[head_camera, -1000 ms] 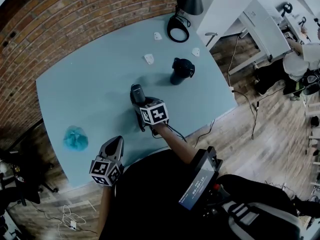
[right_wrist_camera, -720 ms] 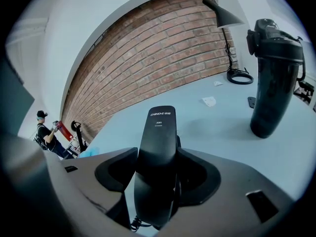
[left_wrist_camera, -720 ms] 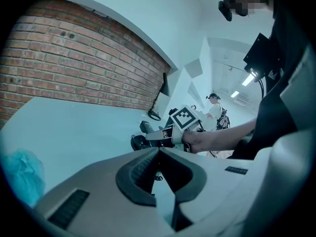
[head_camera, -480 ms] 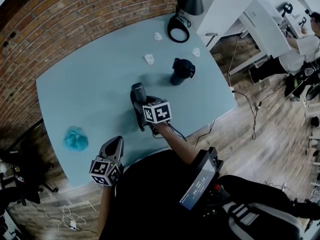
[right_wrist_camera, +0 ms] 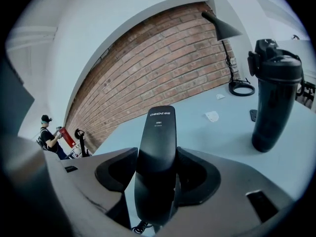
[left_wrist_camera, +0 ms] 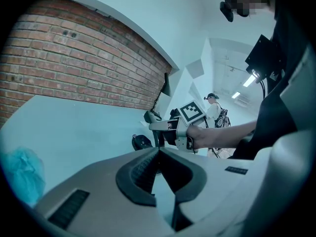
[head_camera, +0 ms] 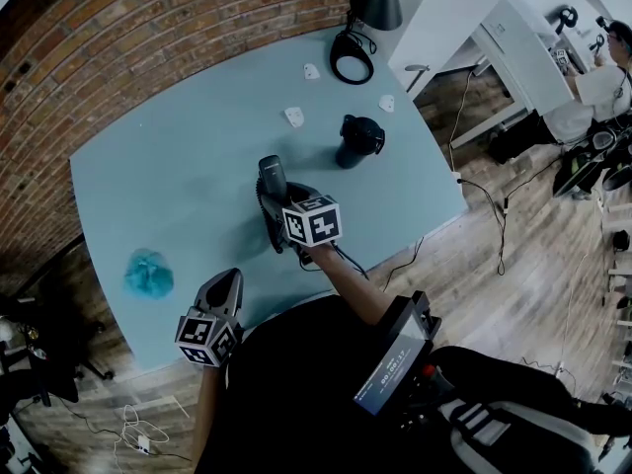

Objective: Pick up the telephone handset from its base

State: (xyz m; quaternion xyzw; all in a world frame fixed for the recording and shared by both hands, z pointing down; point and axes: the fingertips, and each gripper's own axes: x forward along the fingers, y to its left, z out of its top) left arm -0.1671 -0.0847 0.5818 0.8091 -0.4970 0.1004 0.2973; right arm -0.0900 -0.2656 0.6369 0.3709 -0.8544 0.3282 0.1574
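Pale blue table runs back to a red brick wall, and most of its top is bare. At the centre of the head view, the right tool pinches a black plastic telephone handset across its lower middle, one pad against each flank. That grip probably keeps the long bar balanced and leaves its upper end free. The handset tilts up and away, and a coiled cord shows at its lower end. The dark telephone base sits just beneath it. I cannot tell whether the handset is fully clear of the cradle. The lift looks well begun, though the cord will limit its reach.

At the table's near edge, lower left, the left tool has its pads pressed together on nothing. It is likely parked there out of the way. A tall black lidded bottle stands well apart, to the right.
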